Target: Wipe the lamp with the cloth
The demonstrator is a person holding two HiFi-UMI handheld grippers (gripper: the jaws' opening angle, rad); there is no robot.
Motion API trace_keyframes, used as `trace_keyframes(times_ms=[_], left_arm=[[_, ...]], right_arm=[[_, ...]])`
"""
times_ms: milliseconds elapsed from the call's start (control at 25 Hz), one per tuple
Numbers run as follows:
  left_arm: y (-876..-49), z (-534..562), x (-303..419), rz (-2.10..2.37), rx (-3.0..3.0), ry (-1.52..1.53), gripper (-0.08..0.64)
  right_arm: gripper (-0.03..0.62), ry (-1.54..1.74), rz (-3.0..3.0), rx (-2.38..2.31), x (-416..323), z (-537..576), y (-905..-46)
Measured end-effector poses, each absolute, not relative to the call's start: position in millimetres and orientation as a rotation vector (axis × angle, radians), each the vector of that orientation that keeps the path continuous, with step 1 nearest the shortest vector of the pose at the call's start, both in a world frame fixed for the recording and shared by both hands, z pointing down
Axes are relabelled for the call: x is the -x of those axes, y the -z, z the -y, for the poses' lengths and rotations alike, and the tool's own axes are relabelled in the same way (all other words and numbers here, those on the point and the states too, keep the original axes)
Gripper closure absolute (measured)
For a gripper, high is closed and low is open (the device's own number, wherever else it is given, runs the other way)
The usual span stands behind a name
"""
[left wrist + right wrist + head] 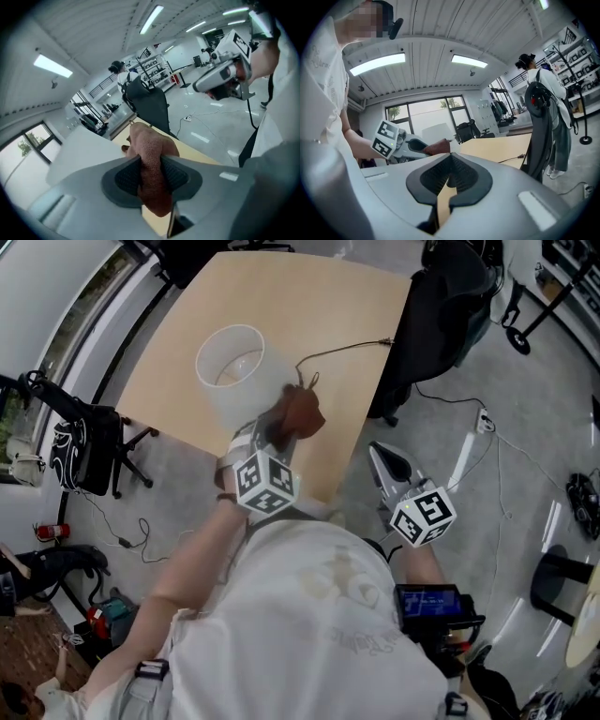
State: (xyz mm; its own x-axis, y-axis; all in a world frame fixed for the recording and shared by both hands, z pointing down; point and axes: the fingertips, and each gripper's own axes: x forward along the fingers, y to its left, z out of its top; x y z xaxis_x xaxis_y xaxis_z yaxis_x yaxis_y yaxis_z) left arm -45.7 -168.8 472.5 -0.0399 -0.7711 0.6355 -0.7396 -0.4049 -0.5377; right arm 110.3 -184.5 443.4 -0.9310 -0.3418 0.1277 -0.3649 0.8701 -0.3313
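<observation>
Head view is showing me the wooden table (178,362) carrying the white lamp (239,371), while my left gripper (281,430) is clamping the brown cloth (302,413) just beside the shade's near side, and my right gripper (386,463) is hovering off the table's edge, jaws pressed together.

Quick count, nothing fancy: one lamp (246,395), one cloth (152,145), one table (347,315) and one cable (342,350) on it. Two grippers: left gripper (151,174), right gripper (449,176). Two seats too: a black-draped chair (445,296) and a chair with a bag (89,451).
</observation>
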Motion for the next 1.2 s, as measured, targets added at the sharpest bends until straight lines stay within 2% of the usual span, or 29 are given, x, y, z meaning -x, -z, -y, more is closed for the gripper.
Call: trace_keyframes(times_ms=[200,320,520,920,1080,1200], left_arm=[[-377,153,73,-1.77,1.966,1.249,0.446],[-351,146,89,-1.784,1.883,1.22,0.446],[-387,138,107,-1.776,1.876,1.329,0.445],[-491,126,95,-1.764,2.099,1.431,0.446],[-515,113,89,-1.745,2.184,1.495,0.445],[-504,95,88,-1.815,2.199,1.418,0.445]], right_arm=[[0.58,-0.534,2.987,-0.491,-91,185,-440],[0.58,-0.519,3.004,-0.436,-77,181,-430],[0.58,-0.485,3.023,-0.358,-59,173,-418],[0.58,-0.502,2.986,-0.317,-56,165,-427],[0.58,-0.483,2.979,-0.279,-50,159,-423],[0.58,-0.468,2.979,-0.243,-47,150,-421]])
